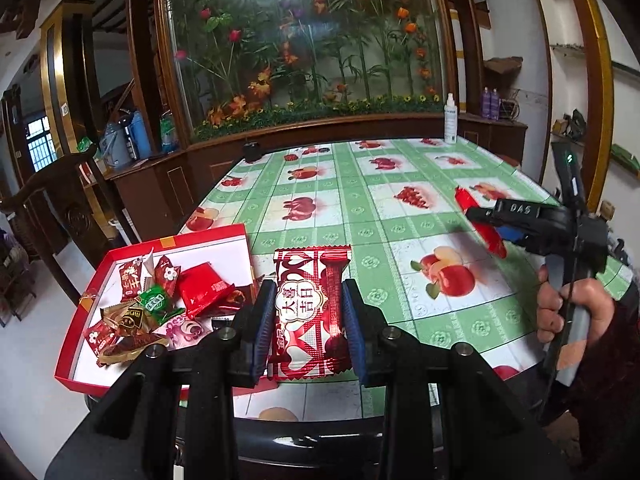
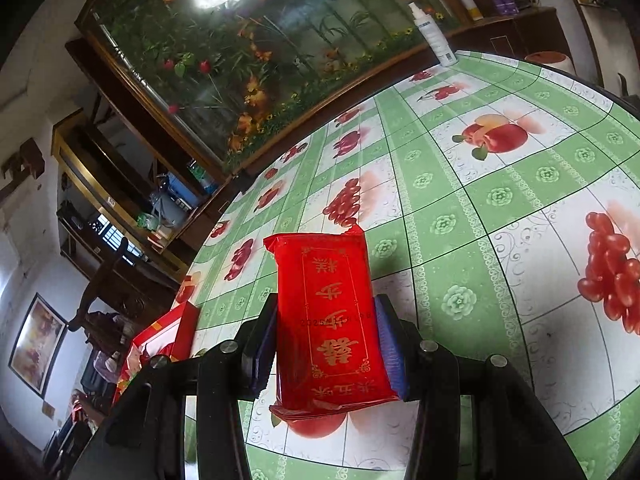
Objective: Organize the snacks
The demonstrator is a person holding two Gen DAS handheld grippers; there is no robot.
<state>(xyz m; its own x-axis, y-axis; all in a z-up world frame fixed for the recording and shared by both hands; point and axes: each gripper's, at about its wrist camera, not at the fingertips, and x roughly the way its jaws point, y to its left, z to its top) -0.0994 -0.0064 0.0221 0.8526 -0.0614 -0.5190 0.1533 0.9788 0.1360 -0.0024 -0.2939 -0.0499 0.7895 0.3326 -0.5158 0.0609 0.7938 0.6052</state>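
At the lower left of the left wrist view, a shallow red cardboard box with a white floor (image 1: 236, 232) lay on the green-and-white fruit-print tablecloth (image 1: 360, 216), already holding a heap of small foil-wrapped snacks (image 1: 160, 300) bunched toward its near end. At lower centre, the left gripper (image 1: 308, 312) had its jaws closed partway on a glossy red-and-white heart-patterned snack packet (image 1: 310, 276), blue pads pressing both long edges. At the right edge of the frame, the right gripper (image 1: 490, 222) appeared side-on, carrying a flat red foil packet with gold lettering (image 1: 466, 198).

In the right wrist view, the right gripper's jaws stood closed on that flat red packet (image 2: 326, 312), held above the tablecloth, with the red box (image 2: 186, 328) at lower left. Judged from this, each packet was best carried leftward over the box's bare far floor and released low, one hand at a time, to avoid crowding.
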